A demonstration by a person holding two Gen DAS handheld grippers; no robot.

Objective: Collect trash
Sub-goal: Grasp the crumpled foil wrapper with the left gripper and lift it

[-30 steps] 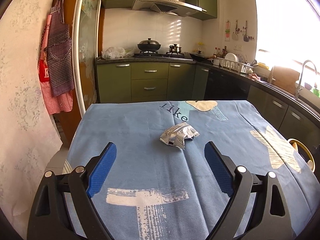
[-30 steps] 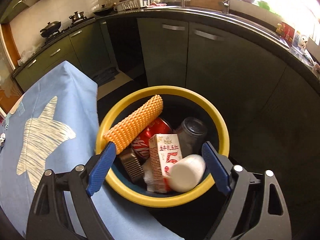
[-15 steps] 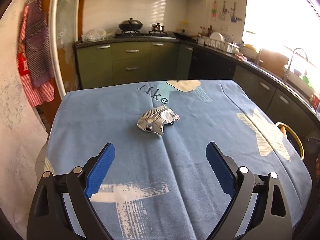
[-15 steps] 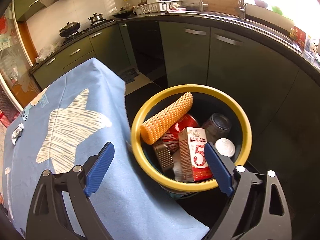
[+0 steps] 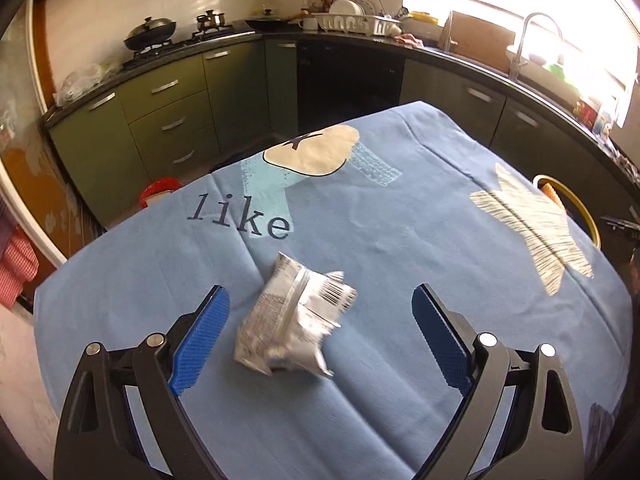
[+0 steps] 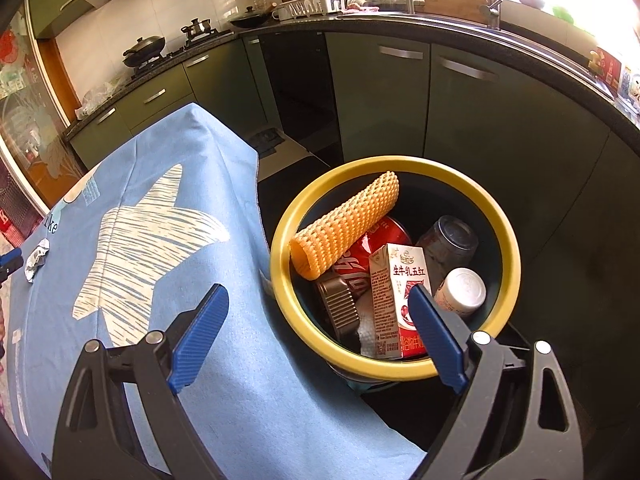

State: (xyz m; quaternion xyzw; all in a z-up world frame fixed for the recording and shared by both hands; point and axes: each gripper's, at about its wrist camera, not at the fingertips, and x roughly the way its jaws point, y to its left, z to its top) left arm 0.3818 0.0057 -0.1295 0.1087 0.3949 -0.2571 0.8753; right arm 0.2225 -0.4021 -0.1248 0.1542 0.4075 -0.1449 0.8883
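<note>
A lidded wok (image 5: 149, 32) sits on the stove, a dish rack (image 5: 352, 22) by the faucet (image 5: 530, 40).

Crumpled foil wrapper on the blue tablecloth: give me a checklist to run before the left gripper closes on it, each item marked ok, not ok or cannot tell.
1. Left gripper jaws open wide: ok.
2. Crumpled foil wrapper lies between the jaws: ok, nearer the left pad.
3. Pads clear of the wrapper, no contact yet: ok.
4. Pads low enough to close on the wrapper without pinching the blue tablecloth: cannot tell.
5. Yellow-rimmed bin has room on top: ok; the orange foam roll, milk carton and red can sit below the rim.
6. Right gripper open with nothing in it, out of the way: ok.
</note>
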